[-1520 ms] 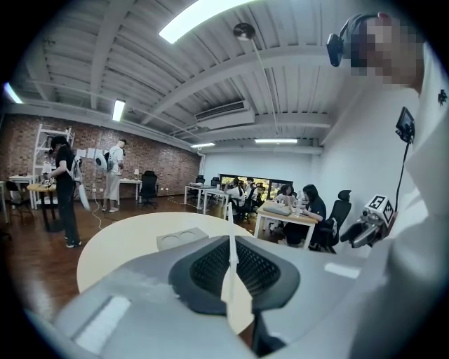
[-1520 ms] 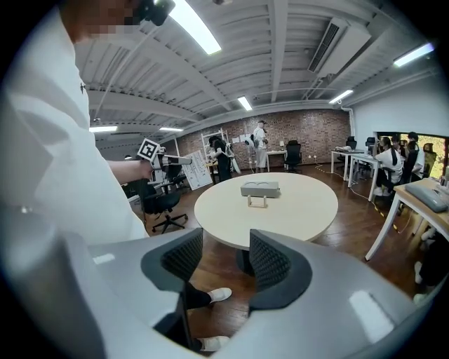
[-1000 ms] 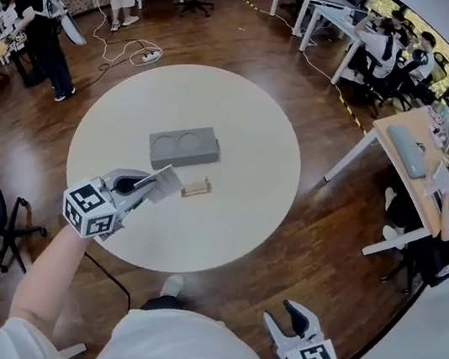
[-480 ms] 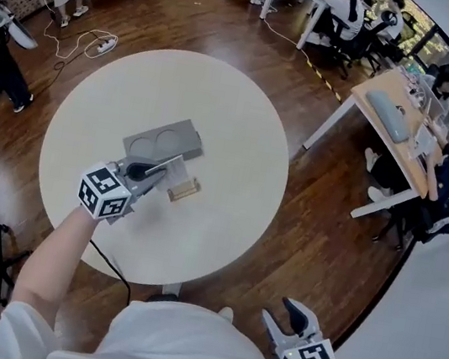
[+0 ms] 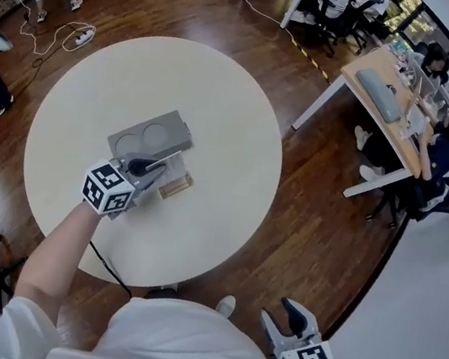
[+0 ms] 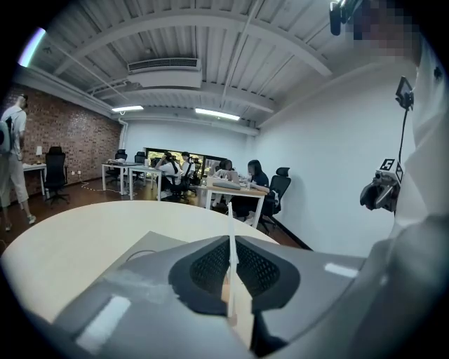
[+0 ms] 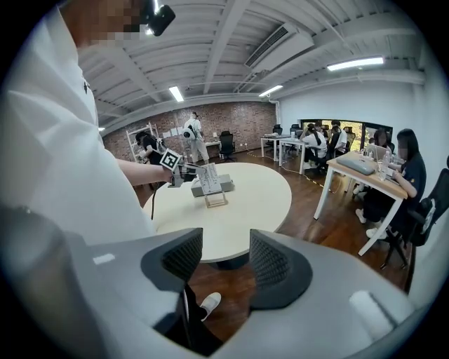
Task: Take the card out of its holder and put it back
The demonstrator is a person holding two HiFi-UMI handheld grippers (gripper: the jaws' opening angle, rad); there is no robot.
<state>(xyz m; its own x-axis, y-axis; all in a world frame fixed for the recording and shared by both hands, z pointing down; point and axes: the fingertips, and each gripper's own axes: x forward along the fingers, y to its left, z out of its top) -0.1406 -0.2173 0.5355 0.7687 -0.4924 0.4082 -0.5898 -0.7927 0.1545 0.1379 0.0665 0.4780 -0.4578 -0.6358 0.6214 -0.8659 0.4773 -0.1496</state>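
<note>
Right gripper point(image 7: 224, 263): jaws spread, empty, idle beside the body. Left gripper point(image 6: 230, 270): jaws pinching the card point(image 6: 231, 238), held just above the holder point(image 5: 177, 185) on the worktop point(image 5: 232, 133). Removal appears complete; reinsertion and release are outstanding.
</note>
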